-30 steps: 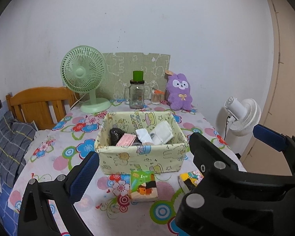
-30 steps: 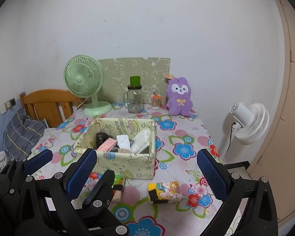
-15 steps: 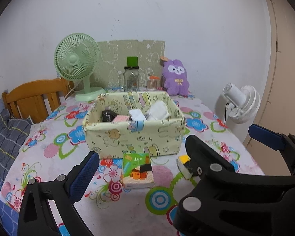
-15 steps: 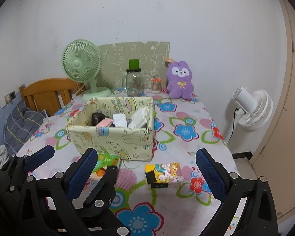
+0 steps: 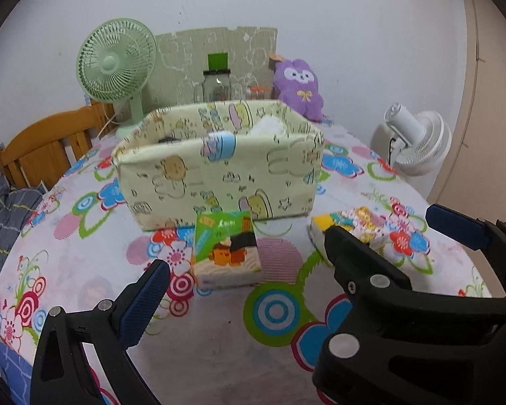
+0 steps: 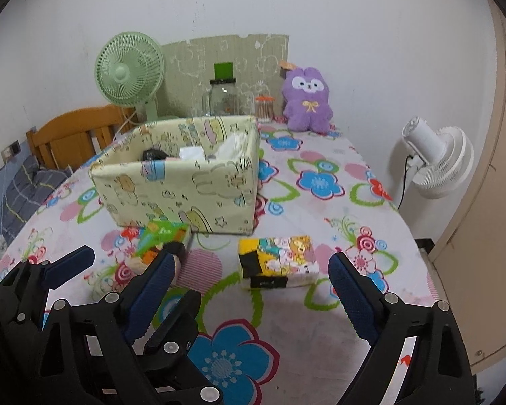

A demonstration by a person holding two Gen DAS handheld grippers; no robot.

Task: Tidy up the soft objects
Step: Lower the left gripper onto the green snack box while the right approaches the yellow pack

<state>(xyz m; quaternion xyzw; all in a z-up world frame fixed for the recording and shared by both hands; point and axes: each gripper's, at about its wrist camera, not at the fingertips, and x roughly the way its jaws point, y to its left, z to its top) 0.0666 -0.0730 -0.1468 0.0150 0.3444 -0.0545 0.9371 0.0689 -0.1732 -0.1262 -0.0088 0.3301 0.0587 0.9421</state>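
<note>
A green tissue pack [image 5: 226, 248] and a yellow cartoon tissue pack [image 6: 280, 260] lie on the flowered tablecloth in front of a pale yellow fabric box [image 6: 185, 185] that holds several soft items. My left gripper [image 5: 253, 266] hovers low, just short of the green pack, and is open. Its right finger is hidden behind the right gripper's black finger [image 5: 357, 263]. My right gripper [image 6: 249, 260] is wide and its jaws are closing. The yellow pack lies between its fingertips, and the pads do not touch it. A purple plush bunny [image 6: 307, 101] sits at the back.
A green desk fan [image 6: 128, 71], a glass jar [image 6: 223, 99] and a small jar stand along the wall behind the box. A white floor fan [image 6: 435, 162] stands off the table's right edge. A wooden headboard [image 5: 44, 152] and a grey plaid cloth are at the left.
Both grippers have sunk toward the table and come nearer the two packs. The box rim now hides most of its contents. The right jaws have narrowed a little.
</note>
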